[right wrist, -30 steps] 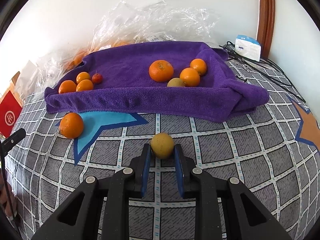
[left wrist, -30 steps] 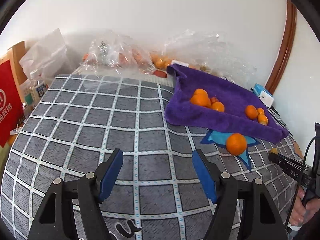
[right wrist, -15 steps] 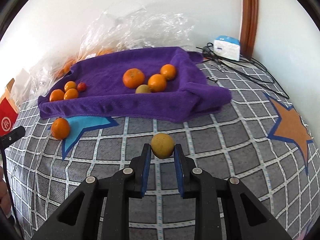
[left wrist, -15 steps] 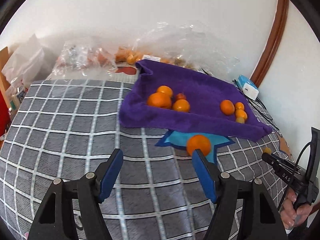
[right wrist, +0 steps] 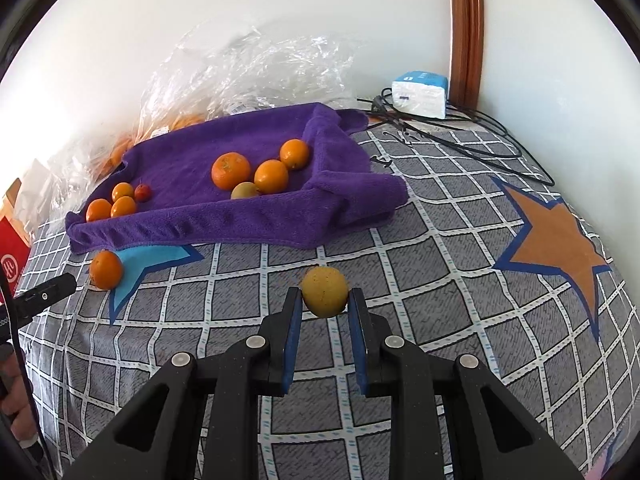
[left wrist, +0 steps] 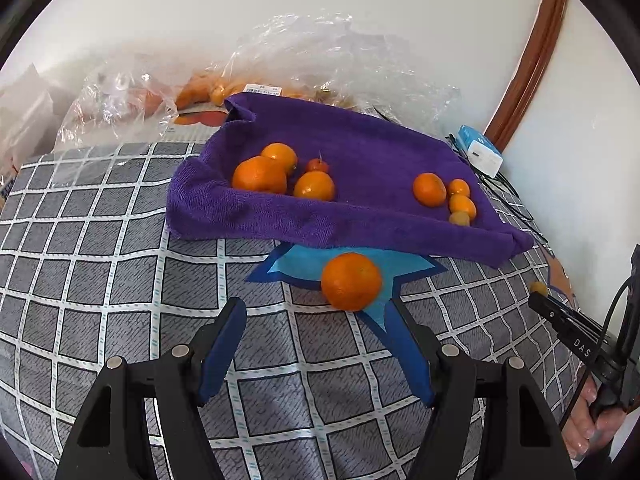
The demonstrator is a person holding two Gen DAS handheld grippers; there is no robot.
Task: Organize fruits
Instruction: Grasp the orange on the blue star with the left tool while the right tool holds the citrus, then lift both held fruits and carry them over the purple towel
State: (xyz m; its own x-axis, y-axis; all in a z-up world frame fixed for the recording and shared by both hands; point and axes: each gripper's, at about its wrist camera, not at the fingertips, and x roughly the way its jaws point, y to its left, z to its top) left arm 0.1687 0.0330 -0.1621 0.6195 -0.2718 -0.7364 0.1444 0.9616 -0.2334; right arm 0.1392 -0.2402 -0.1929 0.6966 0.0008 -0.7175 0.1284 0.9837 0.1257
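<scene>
A purple towel (left wrist: 360, 152) (right wrist: 192, 160) lies at the back of the checked cover and holds several oranges in two groups, plus a small red fruit (left wrist: 318, 165). A loose orange (left wrist: 351, 281) (right wrist: 105, 269) sits on the blue star in front of the towel. My left gripper (left wrist: 316, 320) is open and empty, with the loose orange just beyond its right finger. My right gripper (right wrist: 324, 312) is shut on a yellow fruit (right wrist: 325, 291) and holds it above the cover; it also shows in the left wrist view (left wrist: 538, 289).
Clear plastic bags (left wrist: 320, 52) with more fruit lie against the wall behind the towel. A white and blue box (right wrist: 420, 92) and black cables (right wrist: 460, 136) sit at the back right. A red carton (right wrist: 12, 256) stands at the left. An orange star (right wrist: 556, 240) marks the cover.
My left gripper has moved right and closer to the loose orange, still open. My right gripper has pulled back and to the right, away from the towel, still holding the yellow fruit.
</scene>
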